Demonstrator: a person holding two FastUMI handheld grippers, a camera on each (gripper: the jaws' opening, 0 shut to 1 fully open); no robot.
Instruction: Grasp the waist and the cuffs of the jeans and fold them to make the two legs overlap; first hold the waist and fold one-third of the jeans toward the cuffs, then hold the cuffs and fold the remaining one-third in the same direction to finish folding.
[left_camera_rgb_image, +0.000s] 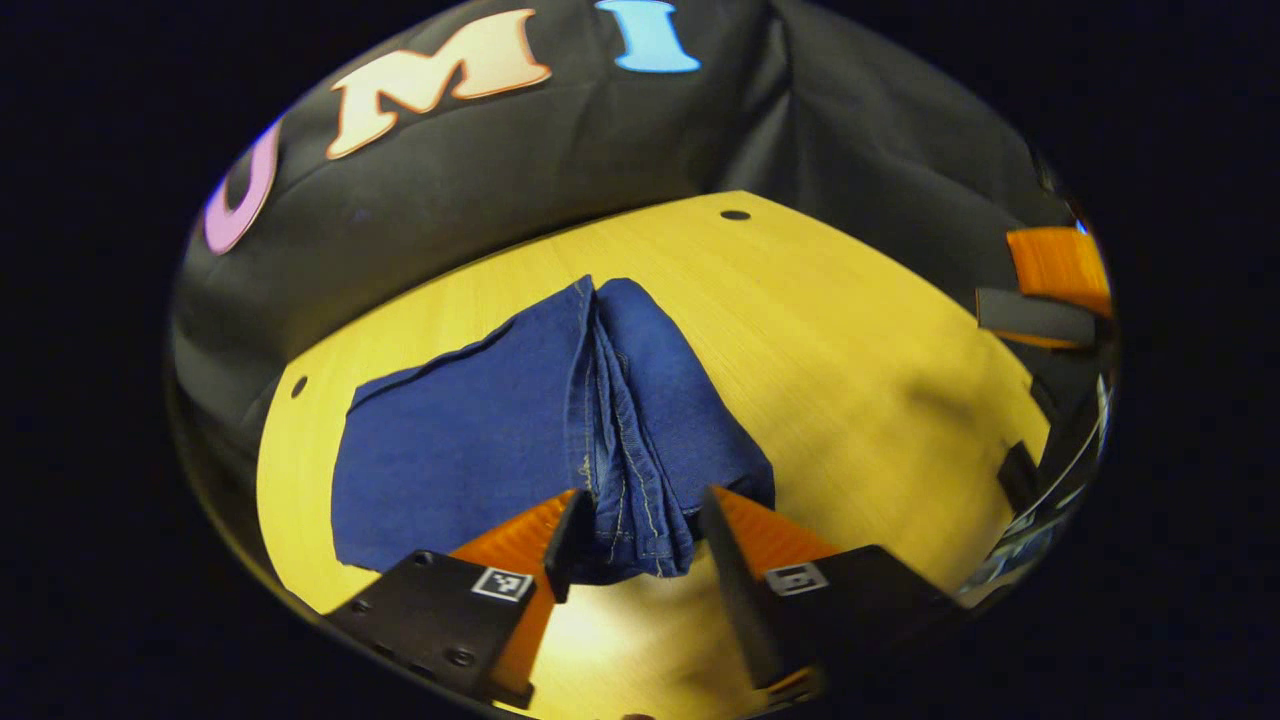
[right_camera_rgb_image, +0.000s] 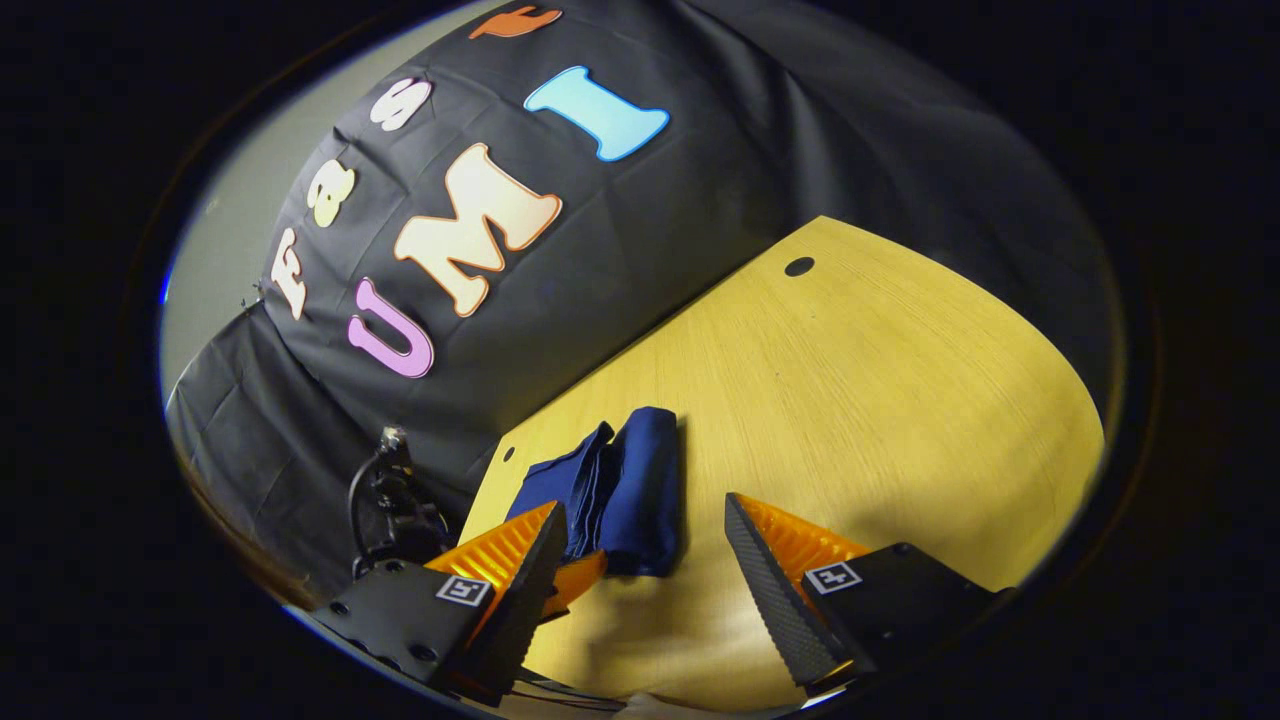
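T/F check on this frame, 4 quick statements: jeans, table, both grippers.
1. The jeans lie on the wooden table. True.
2. The left gripper has a bunched edge of the jeans between its fingers. True.
3. The right gripper is clamped on the jeans. False: it is open over bare table, with the jeans ahead of it.
4. The jeans are spread out flat at full length. False: they are folded, with layers stacked along a ridge.

The dark blue jeans (left_camera_rgb_image: 500, 430) lie folded on the wooden table (left_camera_rgb_image: 850, 340). One side lies flat; the other is doubled over into a thick bundle, seams showing along the fold
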